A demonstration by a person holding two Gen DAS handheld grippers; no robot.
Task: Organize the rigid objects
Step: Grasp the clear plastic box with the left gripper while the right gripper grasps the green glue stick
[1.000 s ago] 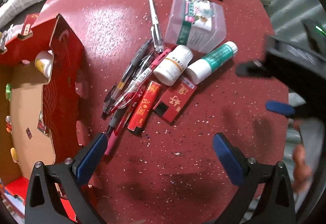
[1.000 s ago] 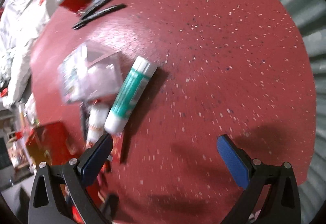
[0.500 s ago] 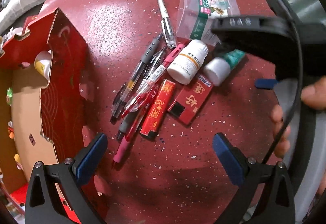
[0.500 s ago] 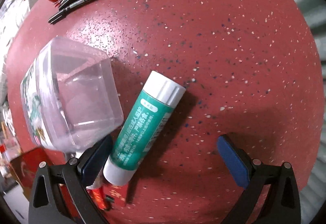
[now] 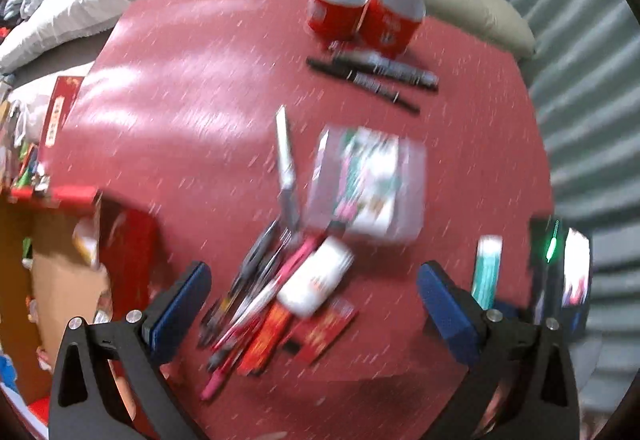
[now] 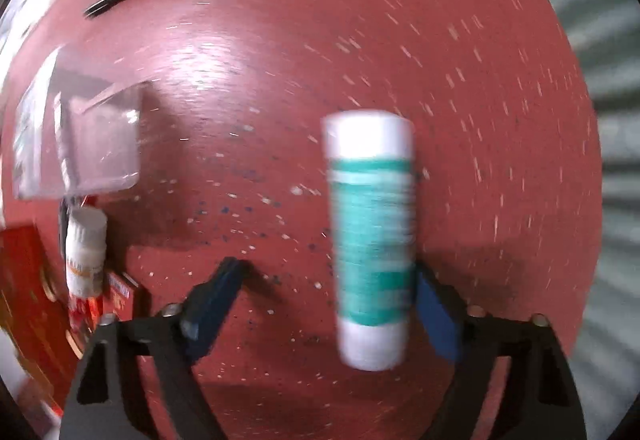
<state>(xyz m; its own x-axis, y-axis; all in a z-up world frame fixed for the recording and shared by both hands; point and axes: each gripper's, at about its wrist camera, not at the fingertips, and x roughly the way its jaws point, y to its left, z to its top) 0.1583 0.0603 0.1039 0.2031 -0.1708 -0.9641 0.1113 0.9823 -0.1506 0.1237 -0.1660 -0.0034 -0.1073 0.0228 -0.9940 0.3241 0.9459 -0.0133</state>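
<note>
Our right gripper (image 6: 326, 304) jaws narrowed around the green tube (image 6: 370, 240), not yet clamped; left gripper (image 5: 312, 304) stayed open.

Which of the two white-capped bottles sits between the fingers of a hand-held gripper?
The green-labelled tube bottle, lying between the right hand-held gripper fingers, against one pad. The stubby white pill bottle stays beside the red packets.

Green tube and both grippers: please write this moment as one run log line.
right gripper: open, jaws have just been closing, green tube between them, not clamped | left gripper: open, empty, over pens
</note>
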